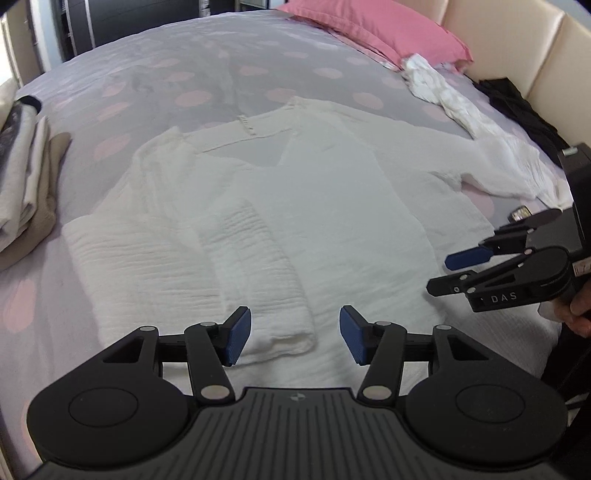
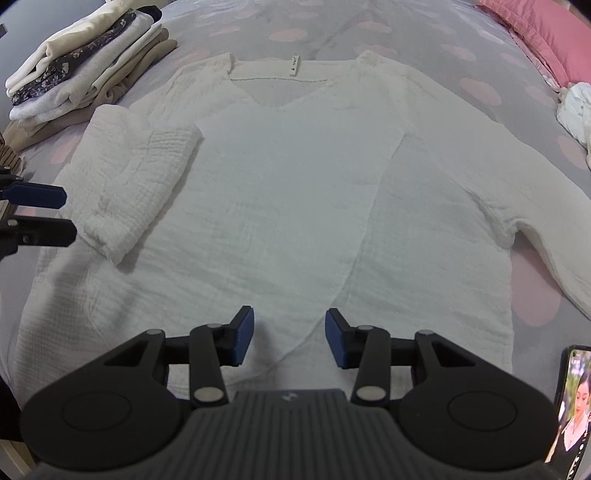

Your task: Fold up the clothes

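A white crinkled long-sleeve top (image 1: 332, 206) lies flat on the bed, neckline away from me; it also shows in the right wrist view (image 2: 288, 177). Its left sleeve (image 2: 140, 177) is folded in over the body; the right sleeve (image 2: 546, 236) stretches out to the right. My left gripper (image 1: 295, 338) is open and empty, just above the folded sleeve's cuff (image 1: 273, 325). My right gripper (image 2: 290, 339) is open and empty above the top's bottom hem; it also shows at the right of the left wrist view (image 1: 443, 273).
A stack of folded clothes (image 2: 81, 62) sits at the bed's left. A pink pillow (image 1: 384, 29) and a crumpled white garment (image 1: 439, 88) lie at the far right, with dark clothing (image 1: 517, 103) by the headboard. A lit phone (image 2: 570, 413) stands at the near right.
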Motion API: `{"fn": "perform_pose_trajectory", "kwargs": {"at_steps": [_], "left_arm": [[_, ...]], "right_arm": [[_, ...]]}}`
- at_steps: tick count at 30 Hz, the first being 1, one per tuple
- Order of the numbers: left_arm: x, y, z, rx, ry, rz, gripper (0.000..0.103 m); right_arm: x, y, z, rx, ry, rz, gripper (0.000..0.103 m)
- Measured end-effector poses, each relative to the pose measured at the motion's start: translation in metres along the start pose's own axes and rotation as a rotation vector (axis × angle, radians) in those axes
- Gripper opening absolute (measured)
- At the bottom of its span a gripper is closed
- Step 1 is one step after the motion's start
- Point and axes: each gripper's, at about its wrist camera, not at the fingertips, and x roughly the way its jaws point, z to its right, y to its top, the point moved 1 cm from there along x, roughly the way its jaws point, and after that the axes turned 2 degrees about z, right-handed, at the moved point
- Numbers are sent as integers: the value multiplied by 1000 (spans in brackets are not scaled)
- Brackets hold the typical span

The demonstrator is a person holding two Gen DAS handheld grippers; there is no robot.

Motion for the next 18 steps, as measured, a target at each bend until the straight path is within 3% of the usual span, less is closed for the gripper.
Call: {"fn": "perform_pose_trajectory", "kwargs": {"at_steps": [7,18], "left_arm": [[4,-5,-31,-50,94,-49,51],[5,-1,-74,-120,175,-77,51]], "right_arm": [[9,19,-14,-14,22,-1,46],[7,79,-51,-19,118,102,46]]}}
